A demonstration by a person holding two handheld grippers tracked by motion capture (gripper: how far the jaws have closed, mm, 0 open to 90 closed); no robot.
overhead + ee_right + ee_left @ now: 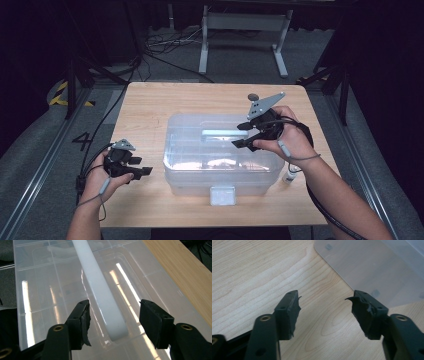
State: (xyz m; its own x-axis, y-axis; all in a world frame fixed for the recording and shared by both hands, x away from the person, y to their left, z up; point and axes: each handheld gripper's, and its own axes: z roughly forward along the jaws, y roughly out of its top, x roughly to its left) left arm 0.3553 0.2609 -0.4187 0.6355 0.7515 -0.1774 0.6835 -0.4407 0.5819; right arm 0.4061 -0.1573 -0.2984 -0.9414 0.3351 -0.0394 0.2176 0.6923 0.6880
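A single black numeral "4" [81, 140] is showing in the high view, standing on the grey floor covering [45, 150] just left of the light wooden table [150, 110]. No other text, label, brand or sign is appearing legibly in the high view, the left gripper view or the right gripper view.

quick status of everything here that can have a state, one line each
storage box: lid on, sitting flat on the table
lid handle: lying flat on the lid, not gripped
front latch: looks down against the box front
left gripper: open, nothing between its jaws, beside the box
right gripper: open, jaws either side of the lid handle, not pressing on it
small bottle: upright on the table, right of the box
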